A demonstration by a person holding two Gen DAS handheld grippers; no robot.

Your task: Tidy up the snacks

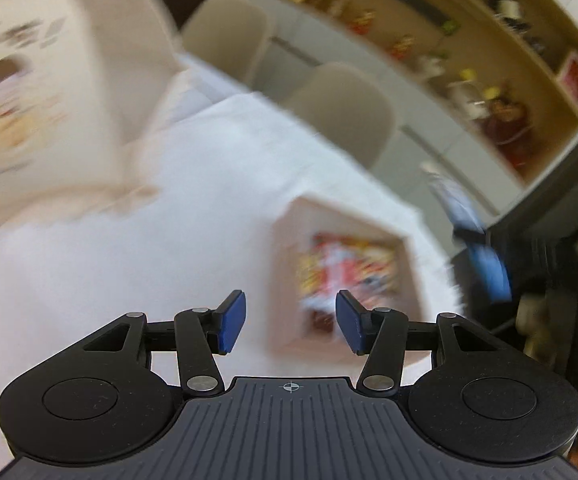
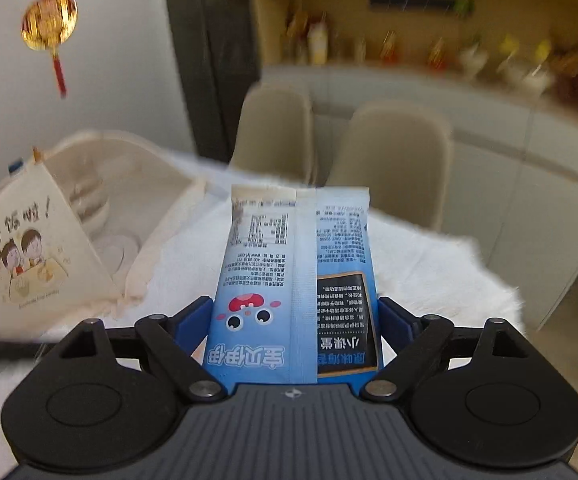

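Mid-transfer: our right hand-held gripper (image 2: 295, 320) pinches the blue printed snack packet (image 2: 295, 280) above the white-cloth surface (image 2: 429, 272), left hand-held gripper (image 1: 290, 322) spread & empty; next we'd carry it over to the white open-top box w/ colourful packets (image 1: 405, 236).

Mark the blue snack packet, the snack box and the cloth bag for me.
blue snack packet (image 2: 293, 280): right wrist view, middle seam.
snack box (image 1: 409, 252): left wrist view, right wall.
cloth bag (image 2: 29, 264): right wrist view, printed front.
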